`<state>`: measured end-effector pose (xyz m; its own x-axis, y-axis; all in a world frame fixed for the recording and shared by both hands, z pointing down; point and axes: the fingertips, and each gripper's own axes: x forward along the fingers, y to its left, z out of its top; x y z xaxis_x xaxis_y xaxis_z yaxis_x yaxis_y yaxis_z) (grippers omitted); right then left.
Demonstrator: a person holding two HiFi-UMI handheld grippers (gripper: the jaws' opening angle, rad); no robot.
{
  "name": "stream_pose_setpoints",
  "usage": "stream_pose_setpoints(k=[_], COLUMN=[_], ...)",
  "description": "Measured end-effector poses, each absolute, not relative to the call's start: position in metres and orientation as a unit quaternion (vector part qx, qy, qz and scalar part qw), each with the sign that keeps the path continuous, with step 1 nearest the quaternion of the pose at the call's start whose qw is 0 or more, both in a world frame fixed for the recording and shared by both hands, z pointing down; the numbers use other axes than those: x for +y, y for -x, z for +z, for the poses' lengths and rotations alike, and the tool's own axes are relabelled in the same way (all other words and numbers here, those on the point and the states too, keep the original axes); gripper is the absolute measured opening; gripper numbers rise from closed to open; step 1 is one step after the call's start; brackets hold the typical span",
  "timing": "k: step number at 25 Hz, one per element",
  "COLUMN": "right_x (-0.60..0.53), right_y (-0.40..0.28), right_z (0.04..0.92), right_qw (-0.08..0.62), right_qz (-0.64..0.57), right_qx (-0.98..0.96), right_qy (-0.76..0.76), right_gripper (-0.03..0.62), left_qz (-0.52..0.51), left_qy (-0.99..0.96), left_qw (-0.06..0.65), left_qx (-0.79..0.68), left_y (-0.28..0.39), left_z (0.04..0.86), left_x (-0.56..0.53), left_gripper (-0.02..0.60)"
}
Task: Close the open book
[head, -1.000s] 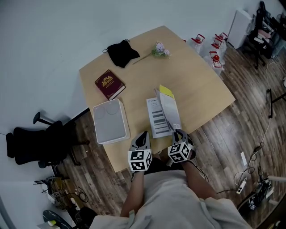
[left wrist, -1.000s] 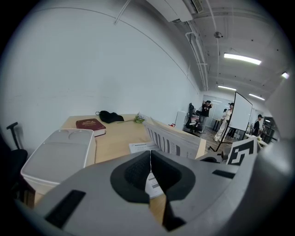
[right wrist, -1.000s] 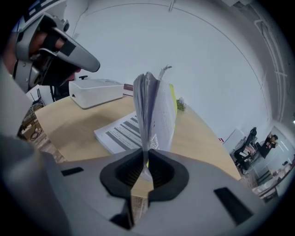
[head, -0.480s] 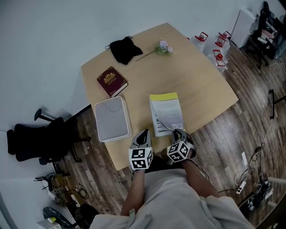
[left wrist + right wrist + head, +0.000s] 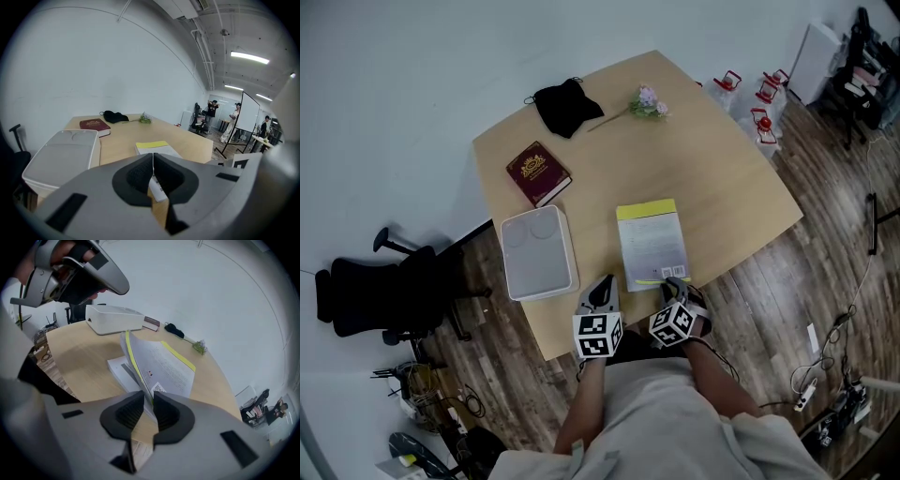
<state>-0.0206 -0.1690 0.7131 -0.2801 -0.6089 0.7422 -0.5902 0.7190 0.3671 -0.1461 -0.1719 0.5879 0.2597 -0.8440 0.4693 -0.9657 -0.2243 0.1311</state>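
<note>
The book (image 5: pixel 652 242) with a yellow strip on its cover lies at the table's near edge, its cover almost flat in the head view. My right gripper (image 5: pixel 673 282) is at the book's near edge. In the right gripper view the cover (image 5: pixel 161 363) still stands a little off the pages, its lower edge in the gap of my right gripper (image 5: pixel 149 401), whose jaws are opening and do not press it. My left gripper (image 5: pixel 602 282) hovers left of the book, shut and empty, with the book (image 5: pixel 154 147) beyond its tips (image 5: pixel 152 161).
A white lidded box (image 5: pixel 536 251) lies left of the book. Behind it are a maroon book (image 5: pixel 537 173), a black cloth (image 5: pixel 564 106) and a flower sprig (image 5: pixel 647 101) on the wooden table (image 5: pixel 722 178). A black office chair (image 5: pixel 375 295) stands at the left, red-capped bottles (image 5: pixel 750 94) far right.
The cover swung down from standing upright to nearly flat on the pages. My right gripper sank slightly with it and its jaws parted. The left gripper stayed put.
</note>
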Motion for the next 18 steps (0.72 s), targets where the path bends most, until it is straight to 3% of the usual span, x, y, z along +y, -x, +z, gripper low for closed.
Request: stream_pose_setpoints(k=[13,18], right_x=[-0.165,-0.174], right_y=[0.016,0.002], right_z=[0.719,0.705], right_qw=[0.47,0.438], right_qz=[0.024,0.047], right_qx=[-0.797,-0.795], right_qy=[-0.377,-0.416], right_gripper=[0.129,0.103], left_qz=[0.171,0.173], left_qy=[-0.764,-0.766], left_qw=[0.219,0.226], left_qx=[-0.582,-0.576], left_y=[0.141,0.137], left_z=[0.608,0.616], left_x=[-0.168,-0.169], left_gripper=[0.023,0.023])
